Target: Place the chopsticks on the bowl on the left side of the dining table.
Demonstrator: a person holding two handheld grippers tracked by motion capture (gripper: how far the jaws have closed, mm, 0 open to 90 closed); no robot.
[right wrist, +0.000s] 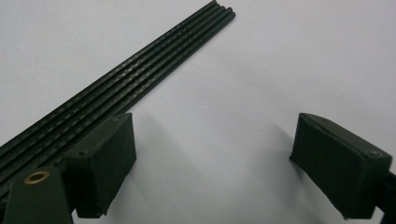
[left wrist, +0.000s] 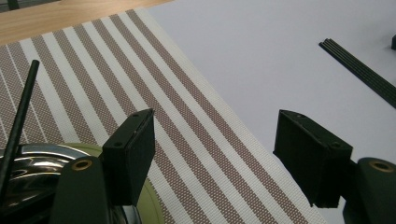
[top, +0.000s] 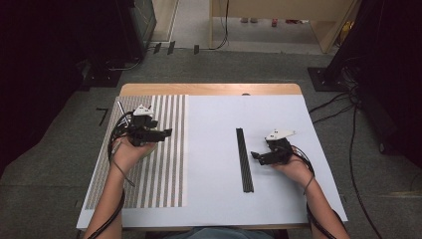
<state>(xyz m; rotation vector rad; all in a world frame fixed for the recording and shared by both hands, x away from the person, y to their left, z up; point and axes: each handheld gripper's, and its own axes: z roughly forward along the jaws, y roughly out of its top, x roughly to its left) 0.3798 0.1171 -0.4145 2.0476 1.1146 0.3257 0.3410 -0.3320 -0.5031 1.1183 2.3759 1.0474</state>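
Observation:
A bundle of several thin black rods (top: 244, 159) lies lengthwise on the white table top, right of centre. My right gripper (top: 255, 156) stands open just to its right, jaws pointing at it. In the right gripper view the rods (right wrist: 116, 88) run past the left jaw, and my right gripper (right wrist: 215, 140) has only bare table between its fingers. My left gripper (top: 166, 132) hovers open over a brown-and-white striped mat (top: 164, 169). The left gripper view shows my left gripper (left wrist: 217, 140) above the striped mat (left wrist: 116, 79), with the rods (left wrist: 362, 72) far off.
A single dark thin stick (left wrist: 21, 116) lies on the mat by the left jaw, beside a shiny round metal thing with a pale green rim (left wrist: 32, 161). The stick (top: 121, 108) sits near the mat's far left corner. Cables trail on the floor at right.

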